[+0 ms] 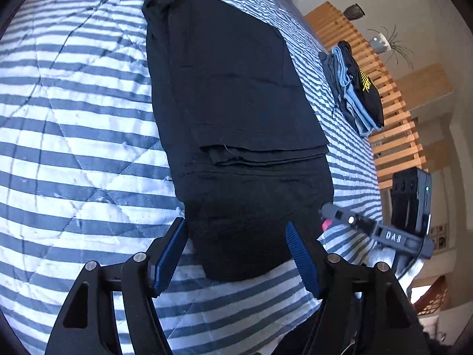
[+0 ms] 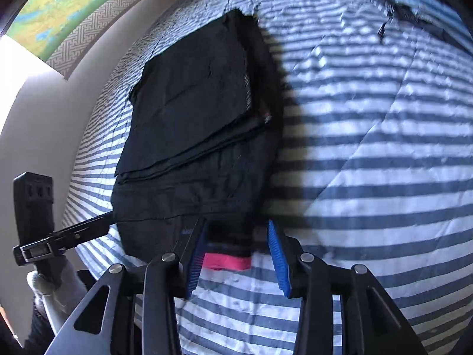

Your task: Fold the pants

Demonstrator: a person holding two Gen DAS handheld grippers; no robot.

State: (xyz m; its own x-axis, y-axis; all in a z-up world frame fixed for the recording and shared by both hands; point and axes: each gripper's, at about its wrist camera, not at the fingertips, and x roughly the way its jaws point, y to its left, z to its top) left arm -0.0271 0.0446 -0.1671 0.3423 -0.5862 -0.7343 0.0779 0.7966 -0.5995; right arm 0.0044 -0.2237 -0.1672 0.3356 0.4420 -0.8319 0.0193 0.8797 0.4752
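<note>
Black pants (image 1: pixel 236 88) lie folded in a long stack on the striped quilt (image 1: pixel 74 148), the upper layers ending short of the near end. My left gripper (image 1: pixel 236 254) stands open over that near end, one blue pad beside the cloth's left edge, the other above it. In the right wrist view the pants (image 2: pixel 192 112) show a pink band (image 2: pixel 227 261) at their near edge, lying between the pads of my open right gripper (image 2: pixel 236 254); a gap shows beside the right pad. Each gripper shows in the other's view: the right gripper's tip (image 1: pixel 328 210), the left gripper (image 2: pixel 74 233).
A pile of folded blue and black clothes (image 1: pixel 354 88) sits on the quilt's far right edge, by a wooden slatted frame (image 1: pixel 396 136). A gloved hand (image 2: pixel 50 284) holds the left gripper. Beyond the bed's left side is a white wall (image 2: pixel 44 118).
</note>
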